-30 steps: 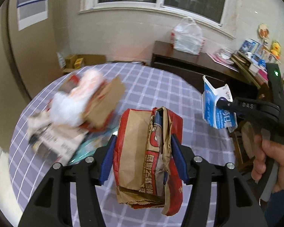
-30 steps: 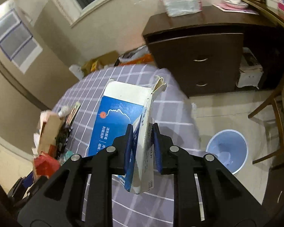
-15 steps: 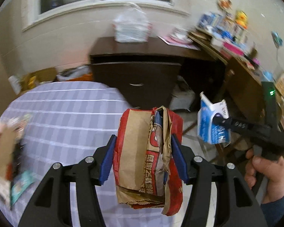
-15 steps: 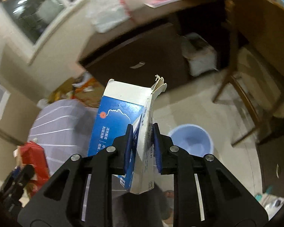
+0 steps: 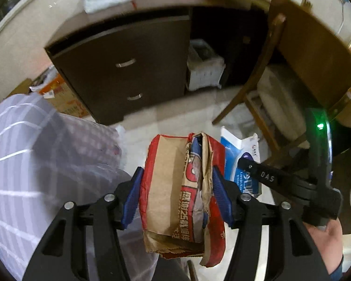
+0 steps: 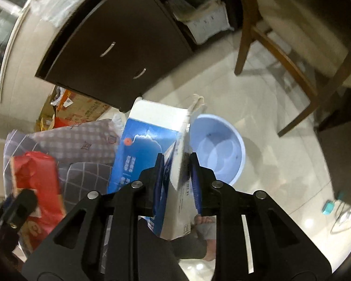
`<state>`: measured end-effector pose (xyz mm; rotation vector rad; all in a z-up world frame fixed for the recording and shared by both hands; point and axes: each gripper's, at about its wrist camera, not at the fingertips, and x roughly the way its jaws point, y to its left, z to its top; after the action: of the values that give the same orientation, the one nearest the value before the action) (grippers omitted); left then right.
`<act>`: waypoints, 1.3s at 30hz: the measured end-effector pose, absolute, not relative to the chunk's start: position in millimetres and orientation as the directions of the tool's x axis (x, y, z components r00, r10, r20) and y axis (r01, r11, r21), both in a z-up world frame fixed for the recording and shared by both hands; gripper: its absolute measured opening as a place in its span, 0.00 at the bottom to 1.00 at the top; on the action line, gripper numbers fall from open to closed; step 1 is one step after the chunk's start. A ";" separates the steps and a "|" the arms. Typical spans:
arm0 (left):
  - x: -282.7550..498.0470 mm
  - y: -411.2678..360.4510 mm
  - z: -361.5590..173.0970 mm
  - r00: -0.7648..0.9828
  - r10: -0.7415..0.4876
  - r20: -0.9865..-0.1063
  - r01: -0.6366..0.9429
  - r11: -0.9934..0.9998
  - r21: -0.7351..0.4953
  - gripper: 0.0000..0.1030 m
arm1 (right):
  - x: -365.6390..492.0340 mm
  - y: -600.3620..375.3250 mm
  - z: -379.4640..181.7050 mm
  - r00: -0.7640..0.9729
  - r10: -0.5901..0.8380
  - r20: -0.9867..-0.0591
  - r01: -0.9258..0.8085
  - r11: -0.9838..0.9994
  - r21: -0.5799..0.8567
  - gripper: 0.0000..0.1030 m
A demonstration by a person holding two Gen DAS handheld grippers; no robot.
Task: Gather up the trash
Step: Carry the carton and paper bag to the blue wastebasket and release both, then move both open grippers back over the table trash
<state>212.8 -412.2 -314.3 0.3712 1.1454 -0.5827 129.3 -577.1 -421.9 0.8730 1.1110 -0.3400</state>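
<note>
Releasing, right gripper (image 6: 175, 180): jaws have just been opening, pads parted from the flattened blue-and-white cardboard carton (image 6: 149, 154) that stands between them, above the round pale-blue plastic bin (image 6: 218, 147)
Left gripper (image 5: 175, 194): clamped on the crumpled red-and-brown paper bag (image 5: 175, 187), beside the grey checked tablecloth (image 5: 35, 152), over floor
Risk: the carton sits toward the bin's near rim; dropped from here it may catch the edge and land on the tiles
Hidden: bin unseen in the left view; carton's lower end behind the jaws; background blurred
</note>
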 end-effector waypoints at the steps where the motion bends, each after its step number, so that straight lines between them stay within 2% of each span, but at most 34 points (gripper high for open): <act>1: 216.4 -414.4 -318.3 0.274 -0.237 -0.932 0.606 0.795 -0.024 0.58 | 128.0 -580.8 -428.0 0.440 0.184 -0.879 0.646 0.615 0.452 0.61; 2: 218.9 -417.9 -321.1 0.259 -0.238 -0.936 0.605 0.795 -0.035 0.63 | 125.6 -584.1 -431.6 0.441 0.181 -0.879 0.657 0.602 0.454 0.70; 3: 219.4 -419.5 -321.0 0.258 -0.235 -0.937 0.606 0.794 -0.032 0.75 | 122.0 -587.0 -432.4 0.446 0.171 -0.879 0.666 0.593 0.453 0.71; 5: 219.2 -417.3 -314.4 0.294 -0.237 -0.926 0.607 0.795 -0.011 0.82 | 116.2 -590.9 -431.2 0.454 0.168 -0.875 0.672 0.580 0.460 0.72; 6: 220.3 -417.1 -313.6 0.302 -0.240 -0.922 0.609 0.793 -0.006 0.83 | 112.9 -592.7 -429.2 0.455 0.160 -0.876 0.678 0.575 0.458 0.73; 9: 218.1 -416.1 -306.9 0.311 -0.251 -0.917 0.617 0.787 -0.006 0.83 | 105.8 -596.3 -418.2 0.465 0.126 -0.876 0.686 0.574 0.446 0.84; 13: 214.6 -405.4 -291.6 0.344 -0.270 -0.899 0.603 0.798 -0.009 0.83 | 101.9 -593.4 -396.4 0.481 0.088 -0.872 0.679 0.591 0.435 0.93; 25: 197.6 -345.2 -221.5 0.468 -0.346 -0.813 0.557 0.830 -0.032 0.85 | 99.0 -557.0 -309.0 0.568 -0.007 -0.823 0.613 0.670 0.418 0.94; 27: 193.4 -332.0 -207.8 0.496 -0.354 -0.793 0.548 0.836 -0.031 0.89 | 99.8 -548.5 -294.9 0.585 -0.012 -0.811 0.596 0.684 0.420 0.94; 39: 173.9 -240.9 -145.7 0.624 -0.370 -0.688 0.463 0.884 -0.055 0.91 | 123.1 -466.5 -213.1 0.670 -0.015 -0.742 0.448 0.805 0.389 0.94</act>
<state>173.9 -240.9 -145.7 0.1318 0.7581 -0.4799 123.1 -466.5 -213.1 0.5909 0.8026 -0.2790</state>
